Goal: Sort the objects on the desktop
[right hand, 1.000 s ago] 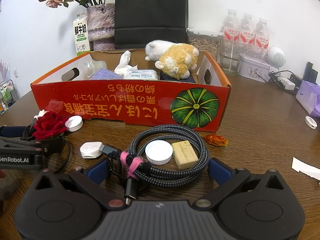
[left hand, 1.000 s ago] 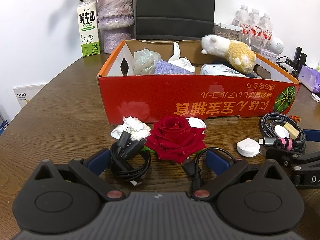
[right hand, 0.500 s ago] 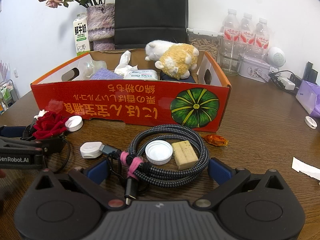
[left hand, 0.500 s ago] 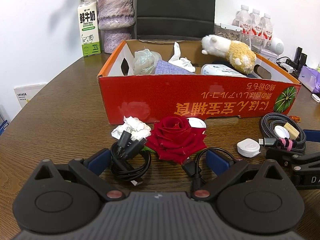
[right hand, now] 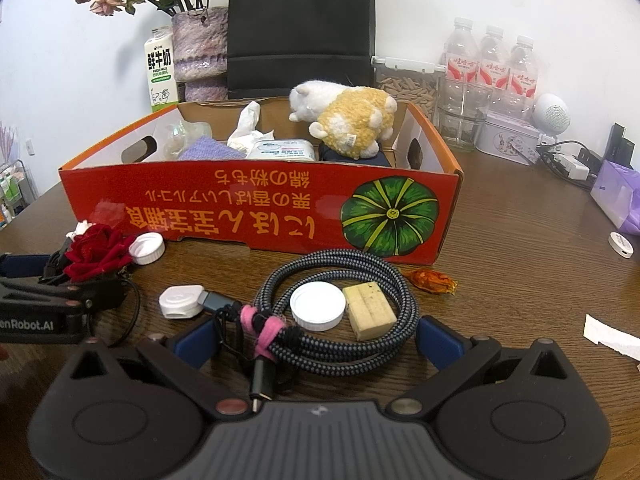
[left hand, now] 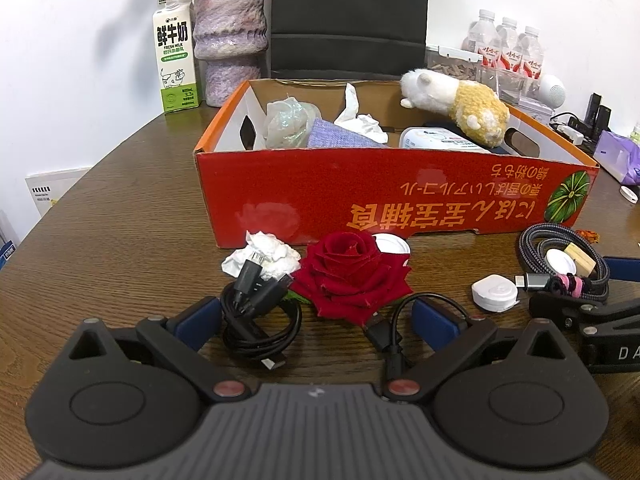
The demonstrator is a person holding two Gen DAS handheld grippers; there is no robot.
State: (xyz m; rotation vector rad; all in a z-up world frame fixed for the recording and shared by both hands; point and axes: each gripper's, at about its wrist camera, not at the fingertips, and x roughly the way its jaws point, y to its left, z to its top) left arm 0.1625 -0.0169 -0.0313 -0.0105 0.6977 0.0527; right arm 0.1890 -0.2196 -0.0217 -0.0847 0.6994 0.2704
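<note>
Low over the brown wooden tabletop (left hand: 120, 216), both grippers sit side by side facing a red cardboard box (left hand: 400, 192); left gripper (left hand: 316, 320) jaws wide, nothing held, blue fingertips (left hand: 198, 320) flanking a coiled black cable (left hand: 256, 320) and a red rose (left hand: 352, 276); the cable lies just inside the left fingertip, the rose between the two but further forward; crumpled white tissue (left hand: 264, 256) touches the cable's plugs, near the box wall; a white cap (left hand: 392, 244) peeks from behind the rose.

Right gripper (right hand: 316, 340) jaws also wide and empty; a braided grey cable coil (right hand: 340, 304) tied with a pink band (right hand: 260, 324) lies between its fingertips; inside the coil, a white lid (right hand: 318, 306) touching a yellow block (right hand: 370, 310); a white charger plug (right hand: 180, 301) sits left of the coil, joined to its connector; an orange wrapped candy (right hand: 432, 280) lies just right of it, near the box.

Box already holds a plush toy (right hand: 348, 116), wet-wipe pack (right hand: 282, 150), purple cloth (right hand: 210, 149), tissue and clear plastic.
</note>
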